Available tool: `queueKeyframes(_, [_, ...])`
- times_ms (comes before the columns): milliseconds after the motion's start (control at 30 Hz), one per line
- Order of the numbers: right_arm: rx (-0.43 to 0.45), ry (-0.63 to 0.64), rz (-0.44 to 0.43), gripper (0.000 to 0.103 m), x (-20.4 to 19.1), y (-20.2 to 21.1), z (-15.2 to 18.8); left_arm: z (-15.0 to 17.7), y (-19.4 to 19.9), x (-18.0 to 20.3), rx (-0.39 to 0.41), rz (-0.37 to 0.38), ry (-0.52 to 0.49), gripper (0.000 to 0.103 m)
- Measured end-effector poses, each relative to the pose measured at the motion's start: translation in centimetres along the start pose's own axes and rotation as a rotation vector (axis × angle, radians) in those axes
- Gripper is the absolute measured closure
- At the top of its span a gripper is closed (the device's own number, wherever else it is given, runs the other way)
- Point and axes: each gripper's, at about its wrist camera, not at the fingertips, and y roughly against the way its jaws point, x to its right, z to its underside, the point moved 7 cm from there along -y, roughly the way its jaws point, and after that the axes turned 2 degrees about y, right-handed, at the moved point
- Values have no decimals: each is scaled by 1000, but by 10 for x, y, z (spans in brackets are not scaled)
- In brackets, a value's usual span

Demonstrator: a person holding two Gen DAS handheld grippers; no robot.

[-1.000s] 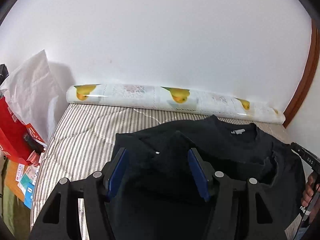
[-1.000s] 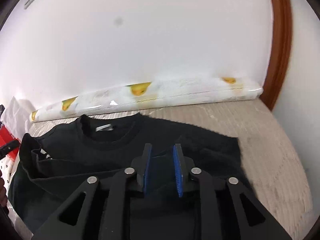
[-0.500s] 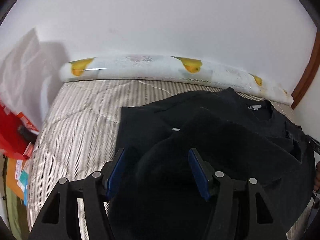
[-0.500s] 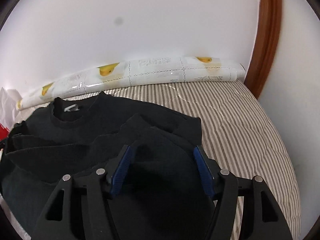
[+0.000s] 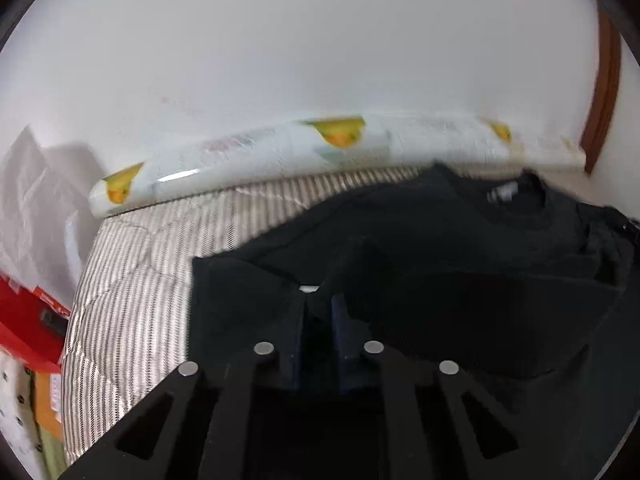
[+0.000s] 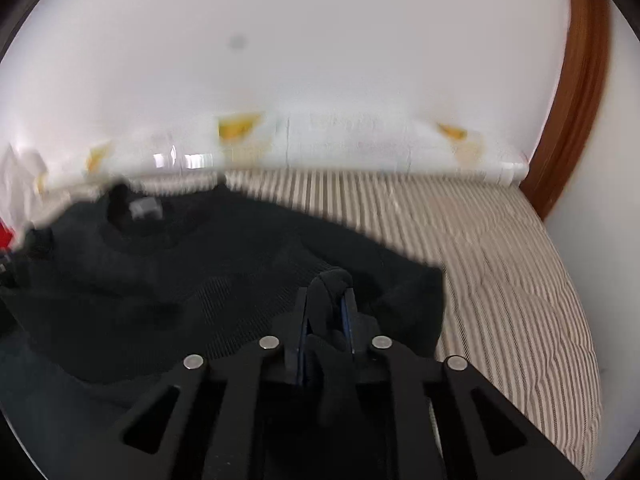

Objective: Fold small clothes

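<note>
At the far left of the left wrist view a red bag point(image 5: 28, 320) and crumpled white paper point(image 5: 32, 200) are seen beside the mattress edge. A striped mattress cover point(image 5: 132, 280) is spread beneath everything, and along the white wall point(image 5: 280, 60) a long roll printed with yellow fruit point(image 5: 280, 156) is laid. The black sweatshirt point(image 5: 460, 248) is spread on the striped cover, its neckline and white label point(image 5: 503, 193) turned toward the roll; part of it is folded over itself, with a straight edge running across the middle (both views are blurred, so finer creases cannot be made out). The left gripper point(image 5: 319, 316) is seen at the sweatshirt's left part, its blue-padded jaws drawn close together with dark fabric pinched between them.

In the right wrist view the same sweatshirt point(image 6: 200, 272) is seen from the other side, the label point(image 6: 144, 208) now at the left and the bare striped cover point(image 6: 500, 260) stretching away to the right. The right gripper point(image 6: 326, 304) is set at the garment's right edge, its jaws nearly closed on a bunched ridge of black cloth that rises between the pads. At the far right a brown wooden frame point(image 6: 576, 100) is seen curving up beside the wall.
</note>
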Motion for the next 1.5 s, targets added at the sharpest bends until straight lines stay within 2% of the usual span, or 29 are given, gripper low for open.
queueKeyframes(67, [76,-88,29,92,18,12,-11,-8,8,-22,52,-26,87,91])
queueKeyframes(167, [33,-150,23,92,29,-3,-11,-9,3,-34,8,35,166,91])
queueKeyframes(233, [-30,-129,55,92,25,-20,-3,-6,-1,-31,-10,14,145,91])
queueKeyframes(333, [-28,-96,93,90,20,-20,-3,-3,-4,-24,-25,-33,102,90])
queueKeyframes(500, [-47,-90,107,71,25,-10,2,2,-3,-23,-66,-68,105,81])
queueKeyframes(567, [-42,-96,101,65,31,2,6,4,3,-24,-74,-81,114,72])
queueKeyframes(700, [-31,-79,102,55,32,30,18,13,24,-27,-78,-84,132,64])
queueKeyframes(767, [-33,-69,107,48,32,46,29,19,38,-29,-73,-90,136,54])
queueKeyframes(833, [-39,-71,99,46,32,60,43,25,50,-29,-68,-90,140,42])
queueKeyframes(867, [-44,-73,98,42,31,68,50,32,60,-30,-63,-89,143,41])
queueKeyframes(933, [-63,-75,102,35,32,80,66,44,74,-34,-67,-92,148,40])
queueKeyframes(1067, [-82,-86,101,27,33,105,99,78,99,-51,-91,-82,198,39])
queueKeyframes(1167, [-98,-95,87,26,34,115,120,107,108,-63,-128,-41,245,39])
queueKeyframes(1267, [-123,-114,68,26,36,120,143,128,109,-72,-152,-40,269,41])
queueKeyframes(1367, [-124,-134,44,25,36,119,153,136,108,-74,-154,-10,281,41])
queueKeyframes(1500, [-129,-166,19,24,37,111,154,138,100,-72,-163,-7,274,40])
